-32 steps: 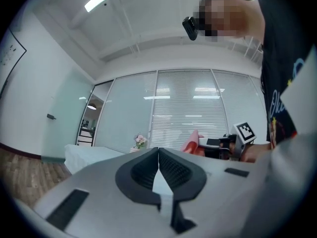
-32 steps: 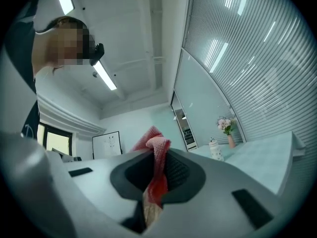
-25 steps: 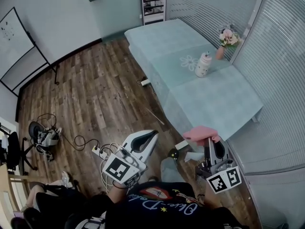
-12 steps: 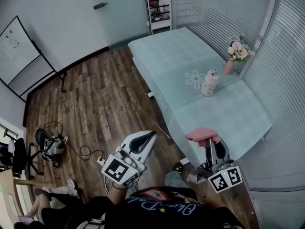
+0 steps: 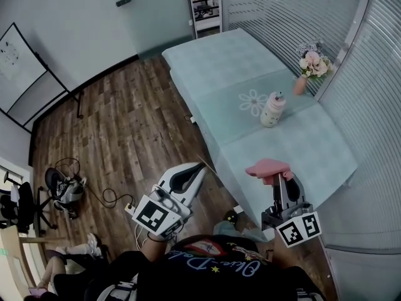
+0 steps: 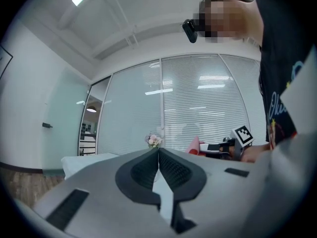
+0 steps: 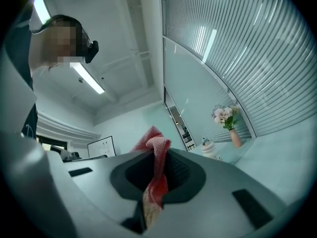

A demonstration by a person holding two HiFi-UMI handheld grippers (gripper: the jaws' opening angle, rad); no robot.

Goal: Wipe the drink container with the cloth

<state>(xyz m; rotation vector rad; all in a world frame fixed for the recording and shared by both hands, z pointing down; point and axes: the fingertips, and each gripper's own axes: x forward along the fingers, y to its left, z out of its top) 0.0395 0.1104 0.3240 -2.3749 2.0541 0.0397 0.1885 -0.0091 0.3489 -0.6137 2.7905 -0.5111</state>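
held the pink cloth (image 5: 268,167) pinched tight in the right gripper (image 5: 276,179), with a soft bunch poking out past the tips. kept the left gripper (image 5: 195,170) pressed together with nothing in it. found the drink container (image 5: 272,110) standing upright on the pale green table (image 5: 213,58), well apart from both grippers and near the little vase of flowers (image 5: 311,66) by the blinds.

looked like the step of bringing the cloth over to the drink container. to do it well, needed to come much closer first. then needed to lay the loose bunch of cloth on the side, not the hard tips. seemed tall and light, so likely to tip from a hard push. best to go slow and rub softly up and down. might have helped to open the left gripper and steady the drink container by its body while wiping. had to keep the pinch firm, so as not to drop the cloth.

could not see the far side of the drink container in any view. made it out only as a tiny shape in the right gripper view, too small to tell the lid or any dirt. could not tell how much cloth hung down under the right gripper. missed the drink container fully in the left gripper view, with only the flowers peeking over the closed tips. lost part of the near table edge behind the right gripper.
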